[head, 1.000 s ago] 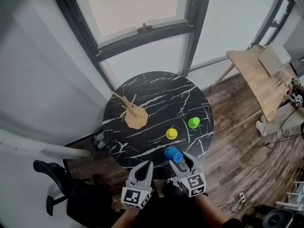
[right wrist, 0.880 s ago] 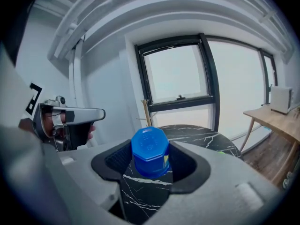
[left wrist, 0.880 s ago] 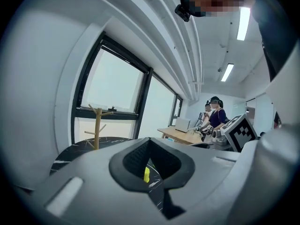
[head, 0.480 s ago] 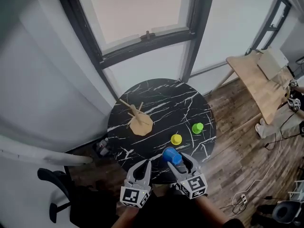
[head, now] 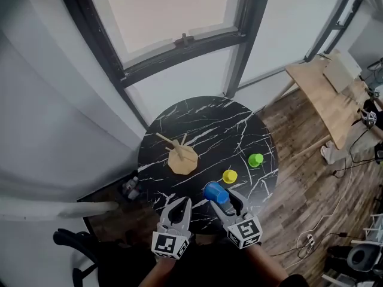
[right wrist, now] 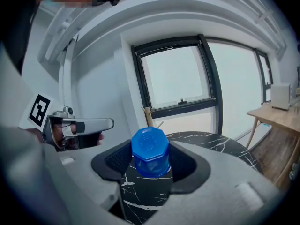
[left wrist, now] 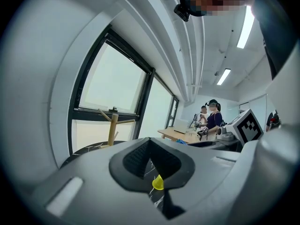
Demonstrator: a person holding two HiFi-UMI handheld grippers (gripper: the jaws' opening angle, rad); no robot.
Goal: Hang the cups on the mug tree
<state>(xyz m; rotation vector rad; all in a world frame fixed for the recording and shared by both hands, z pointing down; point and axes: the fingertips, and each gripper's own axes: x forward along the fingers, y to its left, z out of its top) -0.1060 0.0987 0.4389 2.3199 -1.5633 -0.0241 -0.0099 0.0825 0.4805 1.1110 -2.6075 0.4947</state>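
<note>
Right gripper [head: 226, 203] is clenched on a blue cup [right wrist: 150, 153], with the ribbed pads pressing its two sides and its flat eight-sided end facing up towards the camera. Left gripper [head: 179, 205] hangs just beside it with its jaws closed together and nothing between them.

The blue cup sits over the near edge of the round marble-patterned table [head: 209, 115]; whether it rests on the top or is lifted clear of it I cannot tell. A yellow cup [head: 230, 176] and a green cup [head: 255, 159] stand further out on the right side of the table, apart from each other. The wooden mug tree [head: 181, 156] stands on the left side, well apart from all three, with its pegs bare.

The cup looks like thin moulded plastic, so it is probably light, stiff enough for a firm squeeze, and unlikely to break. Its smooth sides could slip or turn in the pads. No handle shows in any view, so hanging it probably means setting its open mouth over a peg, which calls for a hold low on the body.
</note>
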